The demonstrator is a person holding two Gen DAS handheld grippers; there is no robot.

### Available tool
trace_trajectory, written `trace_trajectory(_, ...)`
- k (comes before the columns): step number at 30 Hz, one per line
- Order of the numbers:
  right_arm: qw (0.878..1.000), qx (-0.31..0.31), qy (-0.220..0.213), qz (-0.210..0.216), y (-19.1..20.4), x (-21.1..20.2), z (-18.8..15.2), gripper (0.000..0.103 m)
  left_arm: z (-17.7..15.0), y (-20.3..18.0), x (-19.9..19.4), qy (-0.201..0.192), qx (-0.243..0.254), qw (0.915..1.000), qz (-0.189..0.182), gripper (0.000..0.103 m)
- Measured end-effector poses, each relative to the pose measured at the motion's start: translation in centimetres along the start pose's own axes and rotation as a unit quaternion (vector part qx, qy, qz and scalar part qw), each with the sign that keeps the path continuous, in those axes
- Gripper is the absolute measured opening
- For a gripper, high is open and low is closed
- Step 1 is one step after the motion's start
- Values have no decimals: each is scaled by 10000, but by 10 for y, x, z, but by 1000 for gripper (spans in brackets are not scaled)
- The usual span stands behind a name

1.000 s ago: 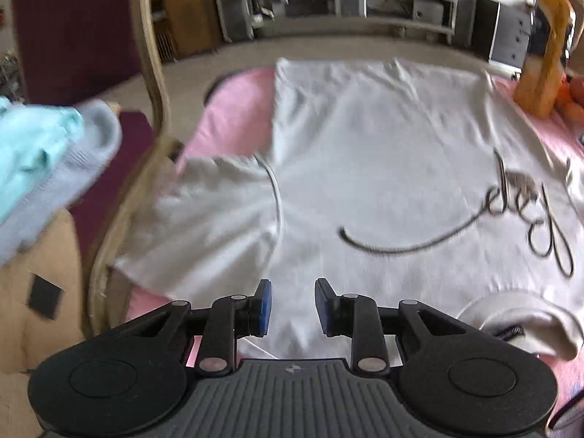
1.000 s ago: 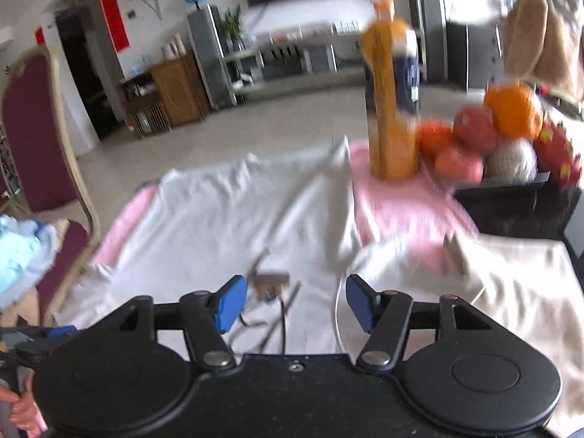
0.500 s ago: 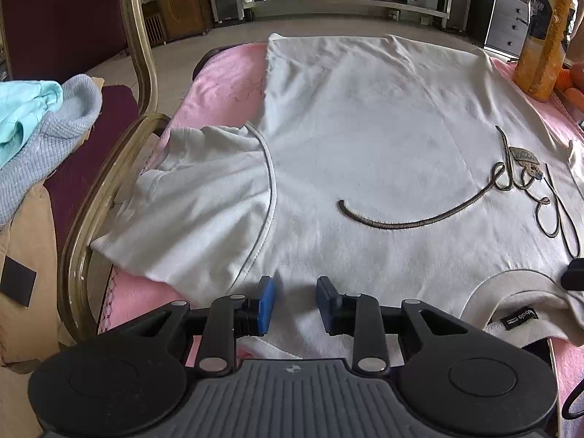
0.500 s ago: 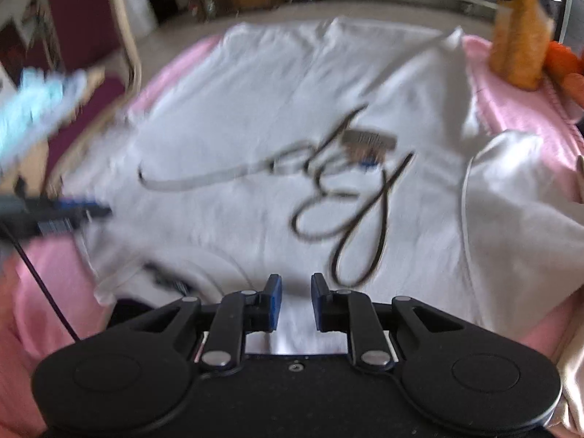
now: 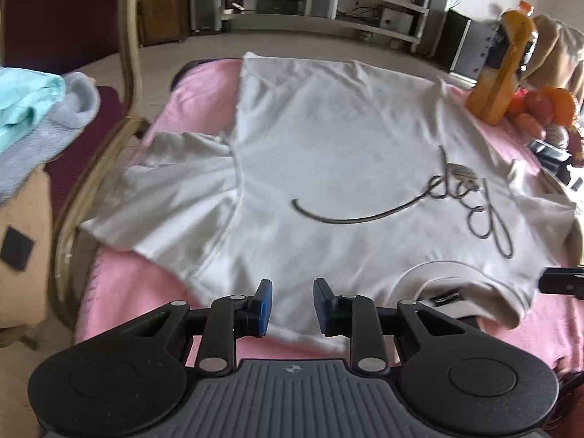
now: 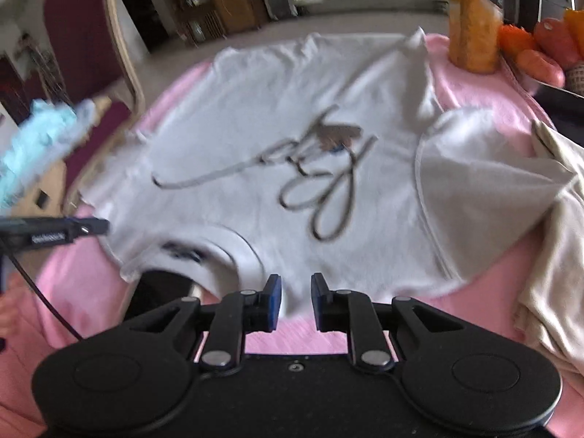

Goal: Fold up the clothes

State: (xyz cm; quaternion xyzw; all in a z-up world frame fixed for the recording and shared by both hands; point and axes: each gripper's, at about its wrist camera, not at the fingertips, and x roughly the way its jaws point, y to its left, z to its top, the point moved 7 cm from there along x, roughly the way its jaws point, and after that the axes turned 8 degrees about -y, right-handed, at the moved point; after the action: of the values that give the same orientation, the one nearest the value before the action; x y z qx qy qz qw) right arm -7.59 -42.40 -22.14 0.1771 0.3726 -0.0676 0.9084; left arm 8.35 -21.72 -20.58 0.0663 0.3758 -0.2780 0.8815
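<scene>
— While both cameras blur a little, the white T-shirt point(image 5: 328, 153) is plain to see, spread front-up across the pink cloth point(image 5: 120, 292), its collar point(image 5: 452, 273) at the near edge.

— And the tools?

— The left gripper point(image 5: 290, 306) hangs over the near shoulder edge of that shirt, to the left of the collar. Its blue pads point(image 5: 263, 304) stand apart with a clear gap, and nothing is between them.

— The other one?

— The right gripper point(image 6: 294, 301) sits at the shirt's near edge too, just right of the collar point(image 6: 219, 244) in its own view. The fingers are parted, the gap narrow, pinching nothing.

— Sleeves?

— One sleeve point(image 5: 171, 197) lies fanned out off the shirt's left side, reaching toward a chair frame point(image 5: 91, 168). The other sleeve point(image 6: 485, 182) spreads off the right side, its tip resting on a beige garment point(image 6: 554, 255).

— That script on the chest?

— A dark cursive print point(image 5: 471, 204), right of the shirt's middle in the left view.

— Anything round the shirt?

— An orange bottle point(image 6: 471, 18) stands beyond its far right corner, fruit point(image 6: 540, 47) just beside that. Light blue clothes point(image 5: 33, 102) are piled off to the shirt's left, past the chair frame. The left tool's tip point(image 6: 73, 231) pokes in near the collar in the right view.
</scene>
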Motion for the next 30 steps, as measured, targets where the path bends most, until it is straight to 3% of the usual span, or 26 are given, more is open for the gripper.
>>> trace_trajectory(6,9984,-482,185,240,29,33,3,18,-10,-14,17,305,136,9992,-228,26)
trace_trajectory(10,9958,-733,543,1,30,46,-8,19,-19,-15,20,543,220,9979,-268,25)
trace_trajectory(14,9953,-572,780,26,23,36,-16,19,-26,-20,14,633,491,9966,-205,26)
trace_trajectory(19,9963,-241,814,112,12,21,-20,23,-32,-19,6,838,407,9953,-255,26)
trace_trajectory(22,9975,185,658,195,4,13,-11,32,-26,-11,3,844,174,9960,-226,26)
trace_trajectory(30,9912,1123,-514,476,-17,-35,61,37,62,-2,2,-68,25,10000,-36,25)
